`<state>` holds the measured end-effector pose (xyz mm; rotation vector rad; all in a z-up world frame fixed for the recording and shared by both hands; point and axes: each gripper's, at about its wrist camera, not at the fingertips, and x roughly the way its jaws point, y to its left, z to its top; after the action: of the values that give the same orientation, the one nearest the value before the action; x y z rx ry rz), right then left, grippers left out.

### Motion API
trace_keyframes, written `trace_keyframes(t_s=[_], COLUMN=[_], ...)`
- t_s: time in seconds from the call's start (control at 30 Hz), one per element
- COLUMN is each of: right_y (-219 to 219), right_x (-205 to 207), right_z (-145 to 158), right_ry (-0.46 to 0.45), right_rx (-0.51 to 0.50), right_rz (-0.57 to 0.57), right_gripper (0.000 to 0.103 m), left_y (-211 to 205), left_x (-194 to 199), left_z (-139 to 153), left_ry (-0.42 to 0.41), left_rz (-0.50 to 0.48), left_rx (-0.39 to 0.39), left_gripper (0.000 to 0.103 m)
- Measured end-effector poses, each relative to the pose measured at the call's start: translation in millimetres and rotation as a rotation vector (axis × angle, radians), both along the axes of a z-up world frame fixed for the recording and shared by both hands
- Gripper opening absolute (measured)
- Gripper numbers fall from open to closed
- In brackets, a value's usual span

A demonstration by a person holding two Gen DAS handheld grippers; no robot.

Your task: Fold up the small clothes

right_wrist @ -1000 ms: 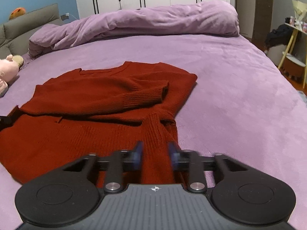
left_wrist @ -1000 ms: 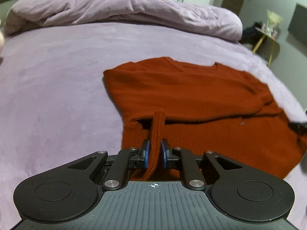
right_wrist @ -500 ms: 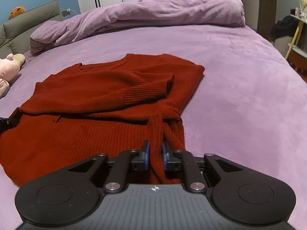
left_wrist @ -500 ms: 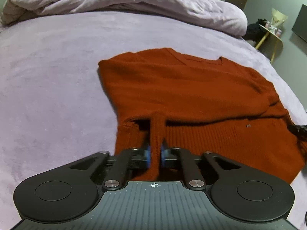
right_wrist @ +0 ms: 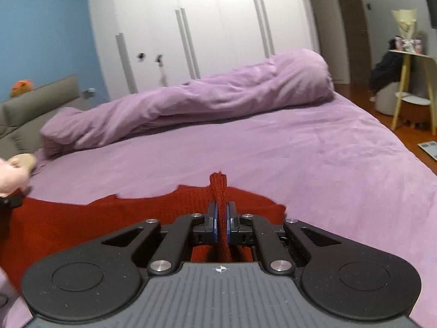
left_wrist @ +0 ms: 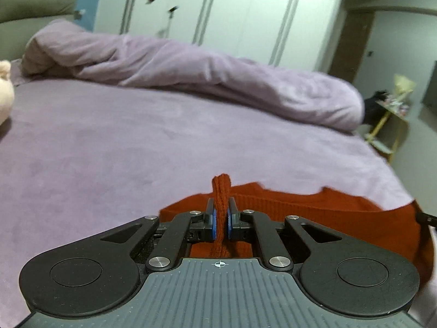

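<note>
On the bed [left_wrist: 114, 147], at the far left of the left wrist view, part of a pale soft toy [left_wrist: 5, 93] shows at the frame edge, and a rolled lilac duvet [left_wrist: 191, 73] lies across the far side in front of white wardrobe doors [left_wrist: 218, 8]. Nearer and lower, the left gripper [left_wrist: 221, 216] has its jaws narrowed onto a pinched ridge of the red sweater [left_wrist: 327, 213]; a knitted fold stands up between the blue pads [left_wrist: 213, 222], so the cloth is firmly held. The jaws have just been closing onto that fold. The rest of the garment spreads out to the right beneath the gripper, partly lifted off the bed, though how much of it still rests there cannot be told from here.

Moving right to the other view, the right gripper [right_wrist: 221, 217] likewise has its jaws nearly together on a ridge of the same sweater [right_wrist: 82, 218], the knit poking up between its pads [right_wrist: 231, 225]. Red cloth runs away to the left, where a dark object at the frame edge is likely the other gripper. A side table [right_wrist: 409, 54] stands beyond the bed on the right.

By my reading, the fold is partway done: both near corners are gripped and raised, seemingly to carry the lower edge over toward the collar. Laying it down, releasing and smoothing remain, and any earlier sleeve folds are hidden under the tools.
</note>
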<state>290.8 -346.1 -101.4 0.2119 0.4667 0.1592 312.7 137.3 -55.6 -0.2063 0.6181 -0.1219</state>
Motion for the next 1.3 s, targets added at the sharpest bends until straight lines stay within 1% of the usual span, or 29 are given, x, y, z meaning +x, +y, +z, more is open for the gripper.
trace_keyframes(t_s=[0.07,0.13,0.2,0.23,0.3,0.33,0.37,0.47,0.5,0.53,0.57,0.6,0.67,0.77,0.83,0.9,0.97,1.03,1.07,1.13,1.2,1.23,1.27,1.3], right_y=[4.6,8.7,12.3,13.3,11.4,9.7,9.1,9.1,9.6,12.2,13.4,15.6,20.9,28.6,31.5,34.6,39.5,46.0,48.8,52.4,55.7,56.7,58.5,59.5], right_x=[20.4,37.0,44.3,45.3,45.8,45.0,44.4,47.2,46.0,44.3,43.5,41.7,37.8,26.9,20.6,25.5,41.9,64.0,74.7,93.2,107.5,112.3,113.6,116.0], right_z=[-12.6,-29.7,-41.0,-44.5,-46.7,-46.9,-47.5,-51.1,-50.8,-49.4,-49.0,-48.0,-43.9,-26.6,-6.9,9.1,18.7,19.3,16.6,7.6,-4.6,-12.7,-21.7,-28.1], right_ry=[0.048,0.115,0.146,0.157,0.179,0.184,0.186,0.202,0.197,0.195,0.191,0.176,0.144,0.065,-0.019,-0.076,-0.094,-0.09,-0.082,-0.058,-0.027,-0.013,0.009,0.038], right_rx=[-0.037,-0.058,-0.078,-0.091,-0.091,-0.09,-0.096,-0.128,-0.124,-0.129,-0.138,-0.151,-0.188,-0.232,-0.239,-0.235,-0.235,-0.256,-0.268,-0.268,-0.271,-0.286,-0.305,-0.316], right_rz=[-0.024,-0.017,-0.017,-0.009,0.006,0.014,0.023,0.047,0.05,0.048,0.042,0.037,0.025,0.021,0.0,-0.046,-0.093,-0.131,-0.148,-0.168,-0.191,-0.2,-0.217,-0.248], right_gripper=[0.005,0.005,0.006,0.006,0.012,0.015,0.02,0.022,0.021,0.02,0.011,0.005,0.005,0.004,0.004,0.004,0.004,0.004,0.004,0.004,0.004,0.005,0.005,0.005], left_y=[-2.1,-3.6,-3.0,-0.9,6.8,10.4,12.3,7.3,5.0,3.3,1.6,-0.3,-4.6,-6.0,-7.2,-13.1,-18.2,-25.7,-30.4,-36.0,-38.8,-40.0,-39.1,-38.7], left_x=[14.9,25.7,26.6,24.3,17.1,14.4,13.9,12.7,13.4,11.5,12.9,13.5,10.5,-0.1,6.0,20.1,36.8,54.7,64.9,79.1,86.9,87.4,82.8,74.9], left_z=[-20.1,-41.3,-50.2,-52.2,-54.0,-55.1,-56.7,-61.1,-61.8,-63.1,-63.8,-62.7,-51.4,-15.8,8.2,21.6,24.1,17.3,9.2,-8.2,-24.1,-28.2,-31.3,-31.8], left_ry=[0.071,0.146,0.183,0.192,0.193,0.194,0.203,0.233,0.236,0.236,0.238,0.241,0.196,0.068,-0.011,-0.067,-0.081,-0.074,-0.06,-0.026,0.029,0.05,0.064,0.058], left_rz=[0.008,0.0,-0.019,-0.031,-0.061,-0.078,-0.084,-0.094,-0.1,-0.099,-0.101,-0.1,-0.095,-0.098,-0.067,-0.029,0.005,0.054,0.072,0.126,0.174,0.182,0.181,0.171], left_rx=[0.01,0.031,0.045,0.039,-0.016,-0.05,-0.065,-0.088,-0.078,-0.064,-0.05,-0.04,-0.01,0.016,0.045,0.103,0.129,0.169,0.2,0.252,0.304,0.298,0.266,0.237], left_gripper=[0.009,0.01,0.018,0.02,0.041,0.044,0.047,0.045,0.04,0.032,0.007,0.008,0.008,0.008,0.008,0.008,0.009,0.009,0.01,0.021,0.037,0.041,0.045,0.048])
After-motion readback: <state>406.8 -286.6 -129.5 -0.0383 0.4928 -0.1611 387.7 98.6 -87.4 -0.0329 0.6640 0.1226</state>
